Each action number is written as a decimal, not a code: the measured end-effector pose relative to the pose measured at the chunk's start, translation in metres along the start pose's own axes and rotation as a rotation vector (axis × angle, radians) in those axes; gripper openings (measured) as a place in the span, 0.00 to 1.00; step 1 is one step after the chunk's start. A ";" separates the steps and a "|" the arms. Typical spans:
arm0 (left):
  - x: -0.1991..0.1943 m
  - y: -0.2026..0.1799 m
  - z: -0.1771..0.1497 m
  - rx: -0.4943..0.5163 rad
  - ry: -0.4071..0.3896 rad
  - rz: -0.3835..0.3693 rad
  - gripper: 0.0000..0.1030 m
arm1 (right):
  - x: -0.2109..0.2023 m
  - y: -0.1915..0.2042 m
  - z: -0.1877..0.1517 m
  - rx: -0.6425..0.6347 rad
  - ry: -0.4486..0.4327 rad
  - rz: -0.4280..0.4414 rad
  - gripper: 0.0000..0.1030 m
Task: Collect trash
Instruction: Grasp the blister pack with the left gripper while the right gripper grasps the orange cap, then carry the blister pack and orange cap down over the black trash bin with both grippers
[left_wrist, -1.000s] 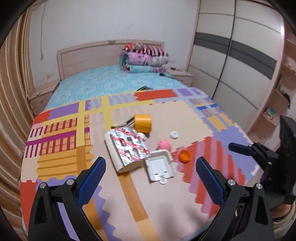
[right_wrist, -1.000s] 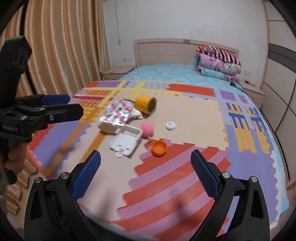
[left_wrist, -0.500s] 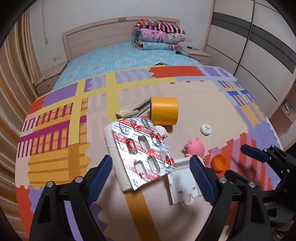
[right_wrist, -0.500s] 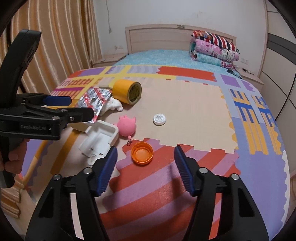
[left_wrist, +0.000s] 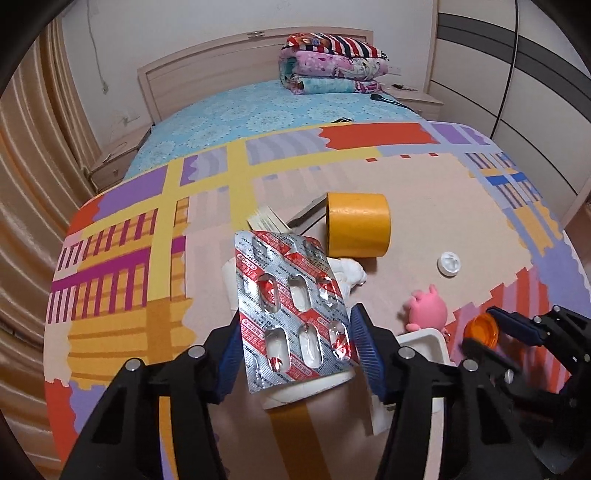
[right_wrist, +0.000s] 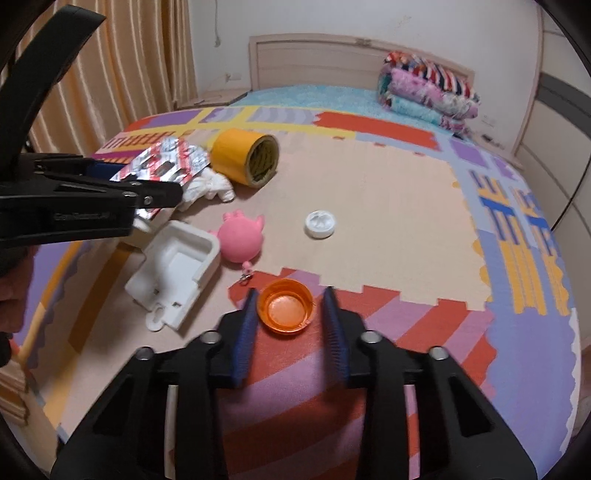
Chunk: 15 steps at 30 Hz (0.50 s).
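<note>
Two jaws around blister pack (left_wrist: 293, 314), cap (right_wrist: 285, 311).

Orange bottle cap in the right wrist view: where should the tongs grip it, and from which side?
Grip the orange cap across its round rim, coming steeply from above and the near side. It lies open side up on the mat, so the outer wall offers two opposite faces. The right tongs already straddle it and are closing, with narrow gaps at both pads. The pink toy lies clear behind.

Bed (left_wrist: 258, 110), beige curtains (right_wrist: 122, 74), probably wardrobe doors (left_wrist: 535, 92)
</note>
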<state>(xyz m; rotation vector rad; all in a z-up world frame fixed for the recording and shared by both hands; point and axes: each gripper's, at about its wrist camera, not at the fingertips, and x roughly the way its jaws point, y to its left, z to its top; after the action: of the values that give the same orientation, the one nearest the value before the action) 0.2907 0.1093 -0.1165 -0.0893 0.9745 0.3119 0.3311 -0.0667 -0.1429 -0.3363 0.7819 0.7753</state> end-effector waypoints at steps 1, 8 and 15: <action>0.000 0.000 -0.001 0.004 -0.003 0.000 0.52 | 0.000 0.000 0.000 0.001 -0.003 0.000 0.29; -0.009 0.001 -0.005 0.012 -0.024 -0.003 0.51 | -0.003 -0.005 -0.001 0.022 -0.015 0.011 0.29; -0.037 0.000 -0.012 0.033 -0.079 -0.021 0.51 | -0.019 -0.008 0.000 0.035 -0.041 0.028 0.29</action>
<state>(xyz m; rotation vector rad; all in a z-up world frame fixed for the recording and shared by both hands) 0.2619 0.0982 -0.0930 -0.0565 0.8999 0.2782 0.3278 -0.0817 -0.1292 -0.2780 0.7626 0.7916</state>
